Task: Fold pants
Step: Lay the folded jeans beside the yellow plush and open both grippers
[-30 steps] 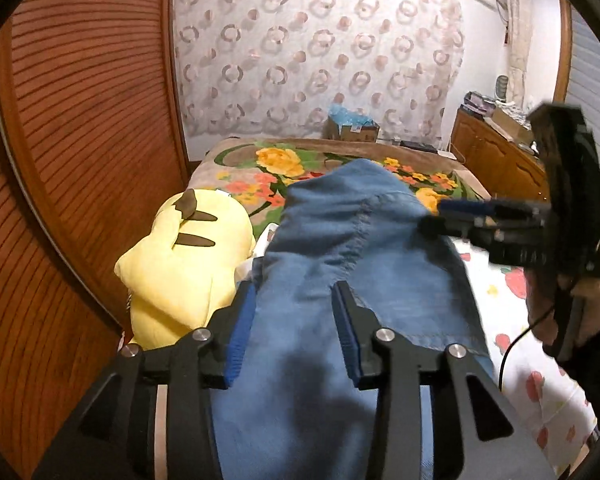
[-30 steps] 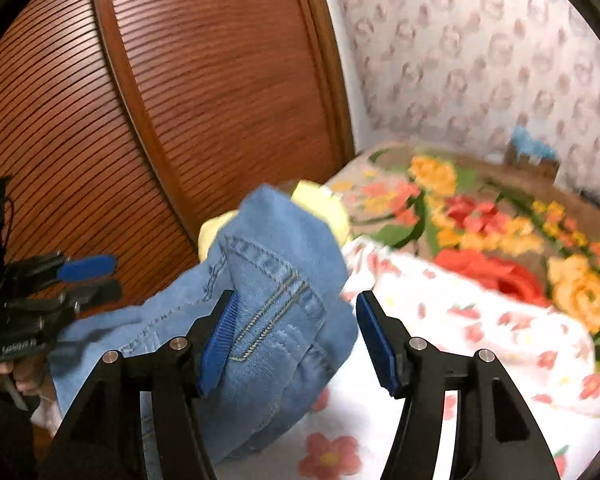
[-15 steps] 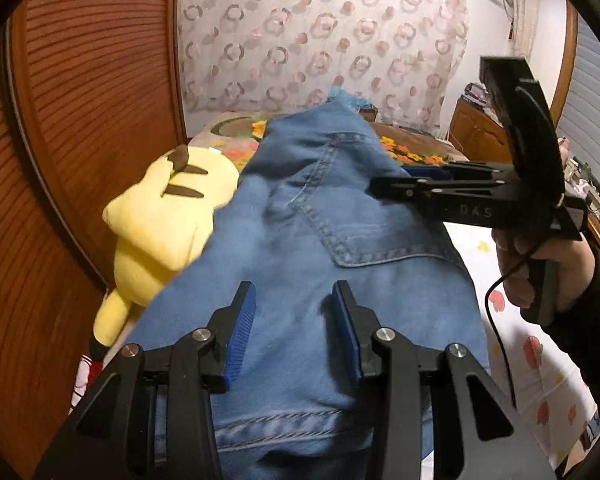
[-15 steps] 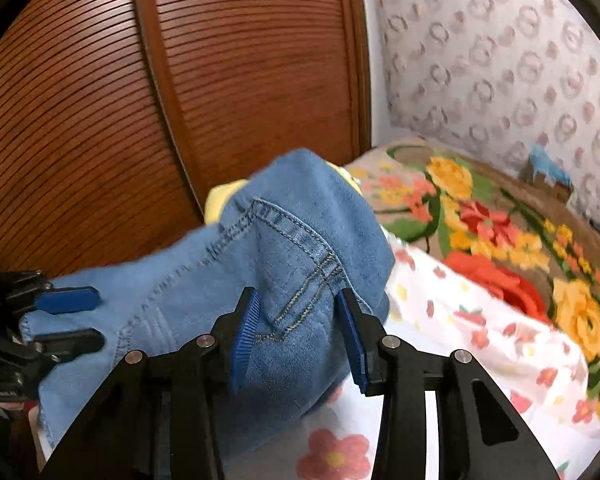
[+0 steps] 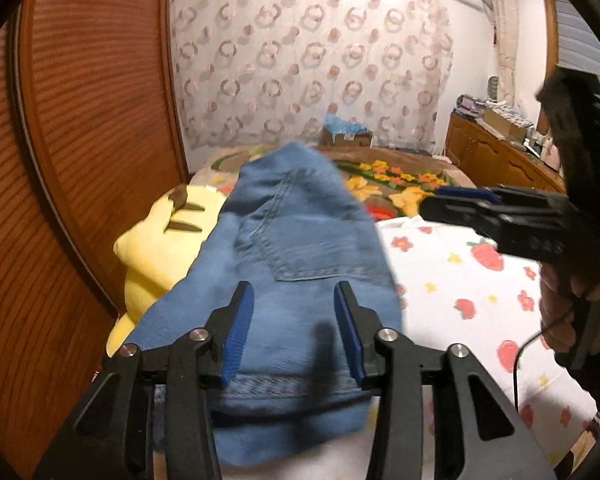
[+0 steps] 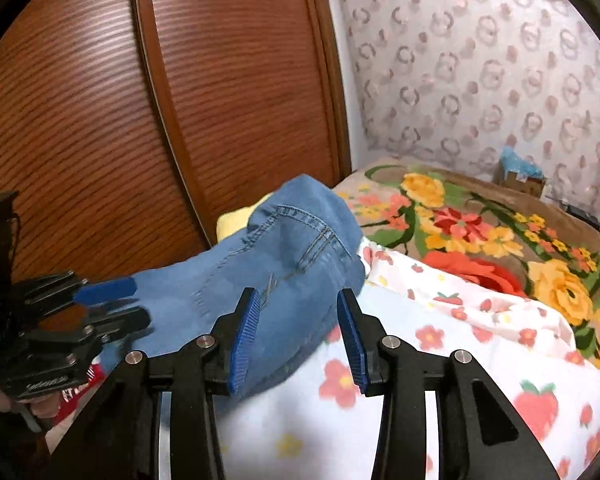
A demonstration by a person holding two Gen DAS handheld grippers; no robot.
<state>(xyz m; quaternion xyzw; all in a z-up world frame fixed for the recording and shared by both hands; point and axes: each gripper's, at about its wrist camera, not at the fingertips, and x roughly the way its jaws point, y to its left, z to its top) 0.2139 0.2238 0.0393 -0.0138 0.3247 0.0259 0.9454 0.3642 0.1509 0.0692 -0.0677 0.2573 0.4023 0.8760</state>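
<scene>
Blue jeans (image 5: 292, 232) lie folded in a heap on the bed, back pocket up, their far end resting against a yellow plush toy (image 5: 160, 240). My left gripper (image 5: 294, 320) hovers over the waistband end. Its jaws are opening and the pads stand apart from the denim beneath them. In the right wrist view the jeans (image 6: 292, 264) sit ahead and to the left. My right gripper (image 6: 298, 332) is open, with the denim behind its left finger and bare sheet behind the rest of the gap. From the left wrist view the right gripper (image 5: 436, 202) hangs over the sheet, clear of the jeans.
A white strawberry-print sheet (image 5: 460, 280) covers the near bed, with a floral blanket (image 6: 480, 232) beyond it. A ribbed wooden door (image 6: 180, 120) rises close on the left. A cardboard box (image 5: 346, 134) stands at the curtain and a wooden dresser (image 5: 500, 160) at the right.
The jeans have come down from a raised bundle onto the bed. My right gripper has let go of the denim and pulled away to the right. The left jaws have widened.
</scene>
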